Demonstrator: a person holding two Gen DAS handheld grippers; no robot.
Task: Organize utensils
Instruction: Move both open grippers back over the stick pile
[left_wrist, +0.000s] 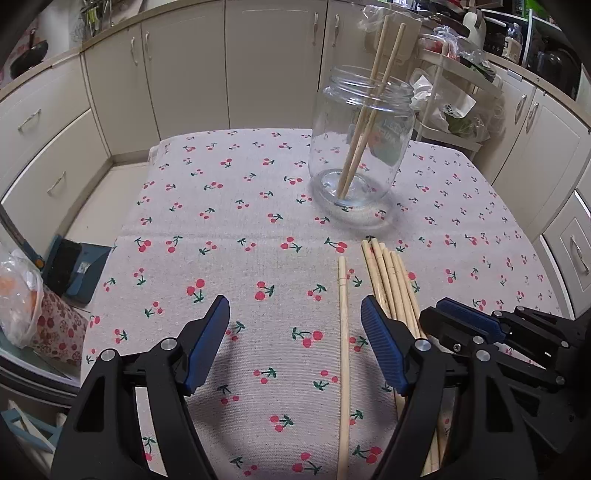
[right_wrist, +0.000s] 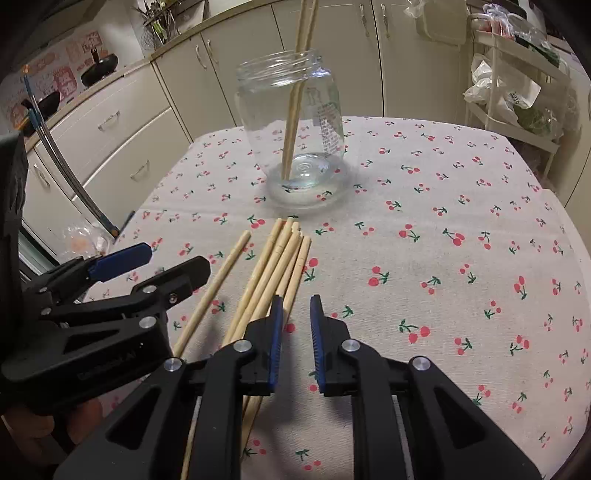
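Note:
A clear glass jar (left_wrist: 360, 147) stands upright on the cherry-print tablecloth (left_wrist: 240, 229) and holds two wooden chopsticks (left_wrist: 373, 107); it also shows in the right wrist view (right_wrist: 295, 129). A single chopstick (left_wrist: 343, 350) lies apart, left of a bundle of several chopsticks (left_wrist: 391, 284). In the right wrist view the single one (right_wrist: 218, 288) and the bundle (right_wrist: 273, 269) lie in front of the jar. My left gripper (left_wrist: 295, 332) is open and empty, with the single chopstick between its fingers on the cloth. My right gripper (right_wrist: 295, 332) is open a little and empty, just right of the bundle.
Cream kitchen cabinets (left_wrist: 258, 66) run behind the table. A white wire cart (left_wrist: 450, 103) with bags stands at the back right. A plastic bag (left_wrist: 18, 295) and a blue object (left_wrist: 74, 269) sit off the table's left edge.

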